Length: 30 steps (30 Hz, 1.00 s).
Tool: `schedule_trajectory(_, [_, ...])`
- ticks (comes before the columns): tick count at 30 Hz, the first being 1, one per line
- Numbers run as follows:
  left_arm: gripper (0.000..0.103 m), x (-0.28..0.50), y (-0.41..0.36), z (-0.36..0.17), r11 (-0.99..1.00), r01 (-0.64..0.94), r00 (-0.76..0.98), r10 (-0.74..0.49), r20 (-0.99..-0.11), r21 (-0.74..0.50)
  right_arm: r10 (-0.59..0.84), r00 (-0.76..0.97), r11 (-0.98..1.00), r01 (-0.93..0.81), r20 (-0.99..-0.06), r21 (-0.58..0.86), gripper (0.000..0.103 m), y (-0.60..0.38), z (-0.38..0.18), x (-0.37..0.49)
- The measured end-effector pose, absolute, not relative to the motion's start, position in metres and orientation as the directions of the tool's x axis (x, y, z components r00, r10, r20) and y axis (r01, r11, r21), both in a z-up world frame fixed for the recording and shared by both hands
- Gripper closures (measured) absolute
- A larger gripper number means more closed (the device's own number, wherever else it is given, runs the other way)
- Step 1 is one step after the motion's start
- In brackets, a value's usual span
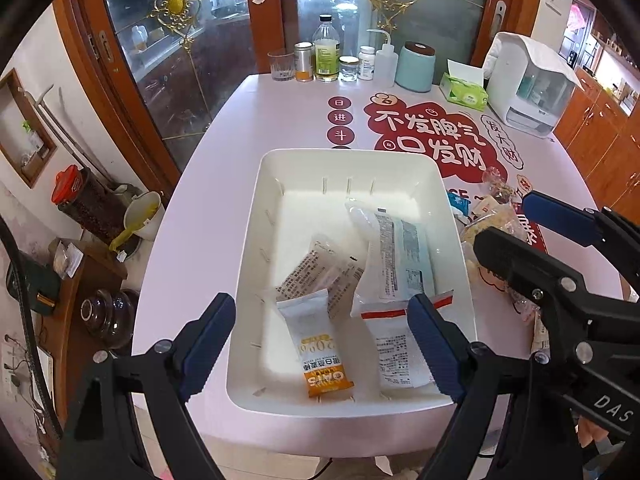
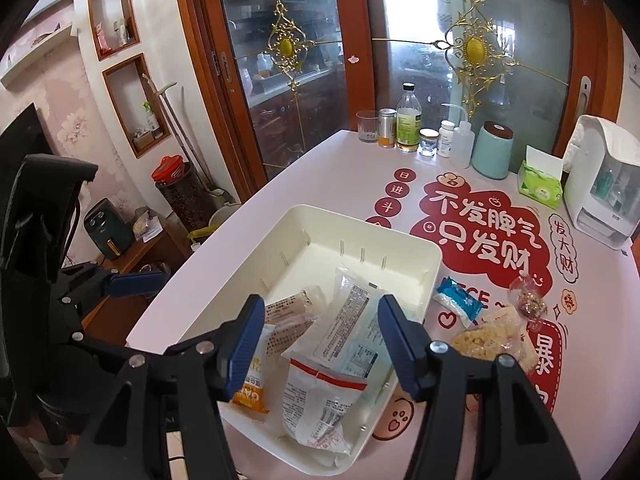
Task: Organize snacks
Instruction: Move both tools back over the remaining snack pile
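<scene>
A white tray [image 1: 340, 156] [image 2: 360, 220] sits on the pink table with several snack packets in it: an orange oats bar [image 1: 320, 356] [image 2: 250, 384], a red-striped white packet [image 1: 396, 344] [image 2: 320, 400], a long pale blue packet [image 1: 396, 256] [image 2: 352, 332] and a beige packet [image 1: 320, 272] [image 2: 288, 312]. My left gripper [image 1: 320, 348] hangs open over the tray's near end, pressing on nothing. My right gripper [image 2: 322, 344] [image 1: 506, 220] is open above the tray's right side, also holding nothing. Right of the tray lie a blue packet [image 2: 458, 298], a yellow snack bag [image 2: 488, 340] and a clear-wrapped sweet [image 2: 528, 300].
Along the table's far edge stand a glass [image 2: 367, 126], bottles [image 2: 408, 120], a teal canister [image 2: 493, 150], a green tissue box [image 2: 540, 184] and a white appliance [image 2: 604, 188]. The table drops off at the left and near edges. Glass cabinet doors stand behind.
</scene>
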<state>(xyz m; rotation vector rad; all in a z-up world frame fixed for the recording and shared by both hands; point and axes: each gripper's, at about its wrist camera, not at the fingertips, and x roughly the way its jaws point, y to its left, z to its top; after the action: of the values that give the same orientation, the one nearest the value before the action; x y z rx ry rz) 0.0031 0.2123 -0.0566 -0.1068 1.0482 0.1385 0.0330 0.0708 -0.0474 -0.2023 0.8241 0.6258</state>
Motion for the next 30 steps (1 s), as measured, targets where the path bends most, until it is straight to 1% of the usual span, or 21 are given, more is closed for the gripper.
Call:
schedule_trajectory(11, [0.016, 0.010, 0.194, -0.059, 0.990, -0.139, 0.484, 0.068, -0.872, 0.000, 0.423, 0.526, 0.828, -0.555, -0.738, 0.080, 0.044, 0.049, -0.050, 0.031])
schedule_trajectory(19, [0.016, 0.027, 0.170, -0.062, 0.996, -0.086, 0.479, 0.028, -0.877, -0.014, 0.374, 0.563, 0.870, -0.489, -0.737, 0.069, 0.044, 0.017, -0.056, 0.033])
schedule_trajectory(25, [0.016, 0.045, 0.124, -0.064, 0.999, 0.034, 0.493, -0.031, -0.869, -0.017, 0.306, 0.603, 0.915, -0.399, -0.737, 0.054, 0.044, -0.028, -0.061, 0.038])
schedule_trajectory(30, [0.016, 0.060, 0.076, -0.073, 0.989, 0.147, 0.444, -0.084, -0.892, -0.020, 0.234, 0.623, 0.958, -0.278, -0.747, 0.068, 0.044, -0.083, -0.071, 0.044])
